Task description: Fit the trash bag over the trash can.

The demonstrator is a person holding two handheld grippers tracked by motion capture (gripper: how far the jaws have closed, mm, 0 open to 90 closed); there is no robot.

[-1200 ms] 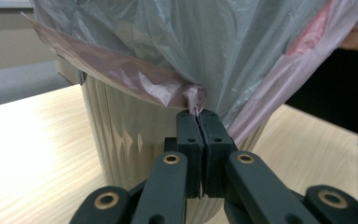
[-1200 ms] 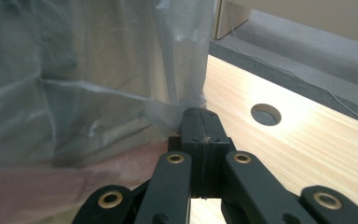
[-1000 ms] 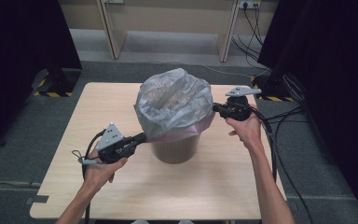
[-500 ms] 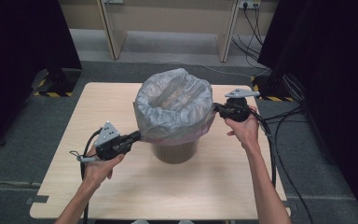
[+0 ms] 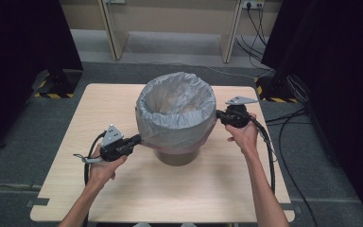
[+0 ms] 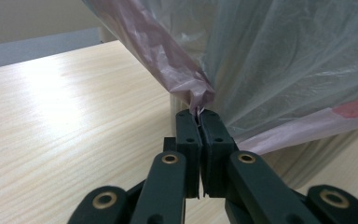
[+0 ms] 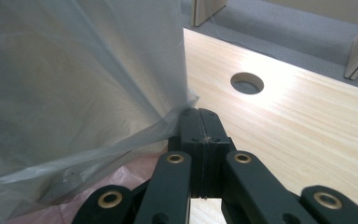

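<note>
Bag hem drawn lower over bin

Translucent grey plastic bag (image 5: 176, 111) pulled further down the round brown bin (image 5: 176, 156); left gripper (image 5: 139, 139) and right gripper (image 5: 217, 116) both lower than before, mouth now opened wide and round.

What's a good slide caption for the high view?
Both grippers pinch a grey bin bag's edge over its bin.

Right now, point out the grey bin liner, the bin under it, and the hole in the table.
grey bin liner (image 5: 170, 120), high view, outer folded-over side.
bin (image 5: 177, 157), high view, bare lower wall.
hole in the table (image 7: 247, 83), right gripper view, its opening.
</note>
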